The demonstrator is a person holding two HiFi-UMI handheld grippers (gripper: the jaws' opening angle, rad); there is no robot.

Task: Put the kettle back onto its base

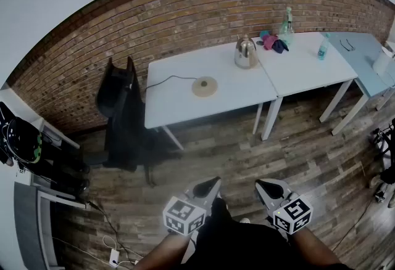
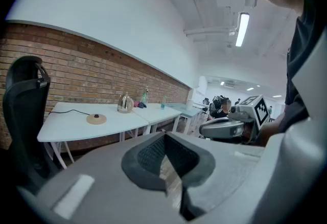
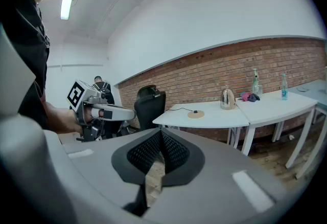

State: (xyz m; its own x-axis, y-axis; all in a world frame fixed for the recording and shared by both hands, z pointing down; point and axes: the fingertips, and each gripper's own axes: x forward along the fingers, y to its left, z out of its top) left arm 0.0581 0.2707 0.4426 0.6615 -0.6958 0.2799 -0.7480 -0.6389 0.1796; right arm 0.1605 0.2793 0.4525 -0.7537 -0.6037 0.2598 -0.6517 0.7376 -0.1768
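1. Upper centre of the head view: the kettle point(image 1: 245, 53), upright on the white table point(image 1: 179, 105) near its back edge. Lower left of it and well apart, the round base point(image 1: 205, 86), bare on top (a black cord point(image 1: 165, 79) trailing off its left side).
2. Bottom of the same view: left gripper point(image 1: 208, 187) and right gripper point(image 1: 270, 188), side by side over the wood floor and well short of the table. Fingers of both pressed together at the tips, nothing between them.
3. Judged as not yet begun: no contact with the kettle, the whole approach ahead.
4. Risk on arrival: reaching in with fingers together and knocking the kettle over, or shoving it toward the glass bottle point(image 1: 287, 25) and cloth point(image 1: 271, 40) just right of it.
5. Risk in the grip: pinching the smooth rounded body rather than the handle, likely to slip or tilt, perhaps spilling water (fill level not visible).
6. Risk on the set-down: lowering off centre and leaving the kettle tilted on the base's rim, or snagging the cord and dragging the base across the table.
7. Risk on the way: brushing the black chair point(image 1: 123, 111) at the table's left end.
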